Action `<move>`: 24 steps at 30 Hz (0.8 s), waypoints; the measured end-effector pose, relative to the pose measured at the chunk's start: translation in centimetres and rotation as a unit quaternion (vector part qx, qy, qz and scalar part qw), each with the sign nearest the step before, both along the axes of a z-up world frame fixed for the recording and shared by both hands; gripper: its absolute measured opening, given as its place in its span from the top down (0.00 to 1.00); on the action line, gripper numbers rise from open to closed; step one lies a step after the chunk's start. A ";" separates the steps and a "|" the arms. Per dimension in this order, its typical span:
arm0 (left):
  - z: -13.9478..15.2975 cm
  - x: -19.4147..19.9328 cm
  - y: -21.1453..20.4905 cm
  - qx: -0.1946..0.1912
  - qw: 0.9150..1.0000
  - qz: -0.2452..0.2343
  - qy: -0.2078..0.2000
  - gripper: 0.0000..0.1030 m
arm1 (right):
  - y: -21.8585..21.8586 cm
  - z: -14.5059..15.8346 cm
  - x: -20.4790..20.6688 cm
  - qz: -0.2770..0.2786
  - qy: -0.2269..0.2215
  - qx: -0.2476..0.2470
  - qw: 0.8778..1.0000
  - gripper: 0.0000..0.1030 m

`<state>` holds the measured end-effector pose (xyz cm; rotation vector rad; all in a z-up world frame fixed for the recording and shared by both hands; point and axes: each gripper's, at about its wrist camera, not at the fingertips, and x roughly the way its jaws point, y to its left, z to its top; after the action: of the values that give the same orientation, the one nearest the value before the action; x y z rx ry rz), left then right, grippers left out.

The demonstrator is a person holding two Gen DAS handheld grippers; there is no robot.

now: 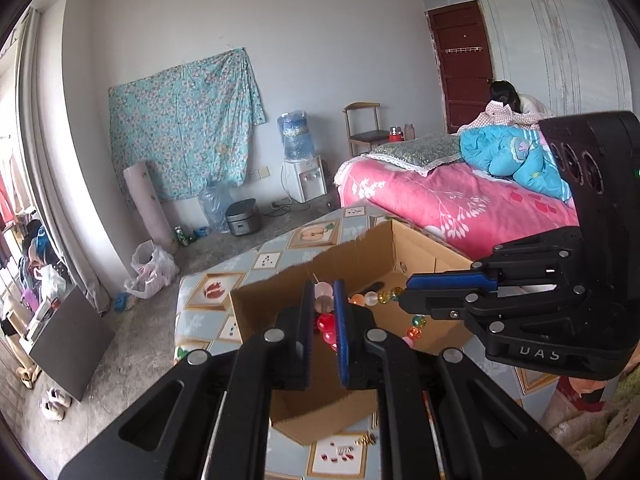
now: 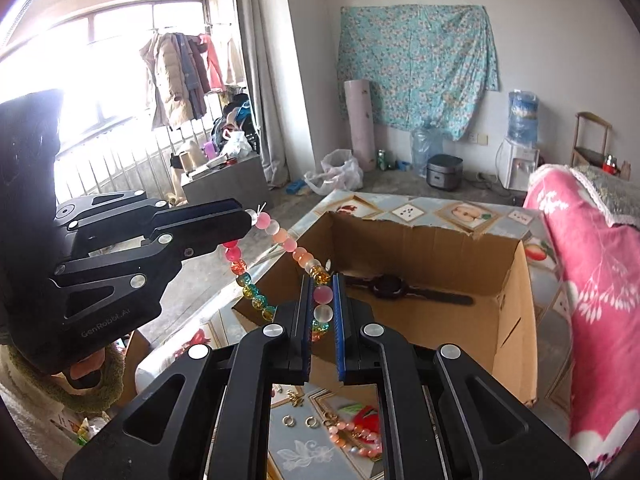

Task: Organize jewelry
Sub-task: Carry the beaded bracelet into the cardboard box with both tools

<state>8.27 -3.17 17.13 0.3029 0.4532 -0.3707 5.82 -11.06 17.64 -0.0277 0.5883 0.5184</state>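
Observation:
A string of coloured glass beads hangs stretched between my two grippers above an open cardboard box. My left gripper is shut on one end of the beads; it shows at the left of the right wrist view. My right gripper is shut on the other part of the string; it enters the left wrist view from the right. A black wristwatch lies inside the box.
The box stands on a table with a fruit-patterned cloth. Small rings, a pink bead bracelet and other trinkets lie on the cloth near me. A bed with a pink cover is to the right.

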 end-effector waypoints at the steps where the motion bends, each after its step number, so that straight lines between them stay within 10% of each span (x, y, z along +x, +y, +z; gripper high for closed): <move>1: 0.0 0.6 -0.1 0.001 1.000 -0.001 0.000 0.91 | -0.1 0.0 0.7 0.004 0.005 0.000 1.000 0.93; 10: -3.6 9.4 -0.1 0.004 0.997 0.005 0.075 0.91 | -0.4 -3.8 10.2 0.061 0.135 0.013 0.989 0.93; 24: -11.3 15.8 2.9 0.046 0.972 0.049 0.225 0.87 | 2.5 -13.0 18.2 0.085 0.395 0.039 0.914 0.83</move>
<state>24.07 -0.31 5.85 0.2853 0.9308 -0.3204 24.03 -8.52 4.66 0.2187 1.3659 0.7233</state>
